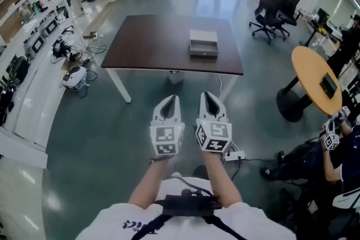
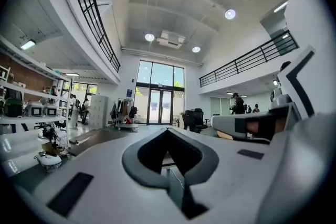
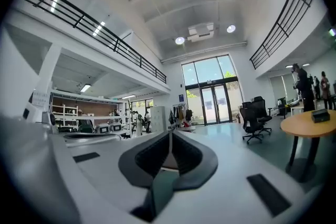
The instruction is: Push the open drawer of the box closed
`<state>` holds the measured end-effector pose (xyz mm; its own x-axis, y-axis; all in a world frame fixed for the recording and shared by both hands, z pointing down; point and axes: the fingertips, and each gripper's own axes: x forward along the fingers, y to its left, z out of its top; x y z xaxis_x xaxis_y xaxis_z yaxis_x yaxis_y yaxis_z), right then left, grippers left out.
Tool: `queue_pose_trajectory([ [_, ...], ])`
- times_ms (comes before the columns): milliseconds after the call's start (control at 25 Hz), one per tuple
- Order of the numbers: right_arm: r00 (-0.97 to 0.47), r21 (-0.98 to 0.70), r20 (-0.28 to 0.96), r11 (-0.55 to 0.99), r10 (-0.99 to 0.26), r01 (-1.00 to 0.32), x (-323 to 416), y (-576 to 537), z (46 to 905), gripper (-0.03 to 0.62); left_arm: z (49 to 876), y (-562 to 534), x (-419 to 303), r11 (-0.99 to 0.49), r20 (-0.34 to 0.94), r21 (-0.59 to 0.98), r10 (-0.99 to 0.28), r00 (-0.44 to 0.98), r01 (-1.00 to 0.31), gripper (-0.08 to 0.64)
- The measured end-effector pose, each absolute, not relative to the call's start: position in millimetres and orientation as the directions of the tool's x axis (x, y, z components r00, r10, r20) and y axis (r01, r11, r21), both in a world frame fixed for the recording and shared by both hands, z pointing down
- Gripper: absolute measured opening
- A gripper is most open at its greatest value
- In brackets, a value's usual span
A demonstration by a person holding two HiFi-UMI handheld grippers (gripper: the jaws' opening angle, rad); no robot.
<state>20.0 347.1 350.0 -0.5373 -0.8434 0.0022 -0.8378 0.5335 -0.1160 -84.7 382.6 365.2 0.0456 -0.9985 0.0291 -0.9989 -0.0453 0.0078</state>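
Plainly, left gripper [image 1: 172, 99] and right gripper [image 1: 206, 96], jaws together on nothing, hang well short of the box [image 1: 203, 38], whose drawer [image 1: 203, 54] faces them, right slightly nearer.

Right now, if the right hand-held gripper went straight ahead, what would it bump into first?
Probably the front edge of the dark brown rectangular table, with the grey drawer box farther back. Only floor lies between it and the right hand-held gripper; height is unclear.

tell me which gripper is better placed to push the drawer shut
Right, narrowly. The right gripper is almost in line with the box on the table; the left gripper sits off to one side. Both are shut and far from it.
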Motion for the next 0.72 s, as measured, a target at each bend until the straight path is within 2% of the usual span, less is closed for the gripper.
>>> queue_pose_trajectory([
  [240,-0.565,-0.089,0.048,0.560,-0.824,-0.824,3,339,355,0.006,374,376,-90,-0.048,0.054,0.055,-0.997,0.051,-0.997,0.008],
  [520,-0.621,-0.128,0.086,0.609,-0.779,-0.782,-30,304,384,0.006,397,334,-115,0.018,0.109,0.042,-0.994,-0.014,-0.999,0.008],
  [720,-0.666,-0.135,0.027,0.657,-0.746,-0.741,-31,244,358,0.006,387,270,-98,0.020,0.106,0.009,-0.994,-0.019,-1.000,0.008],
])
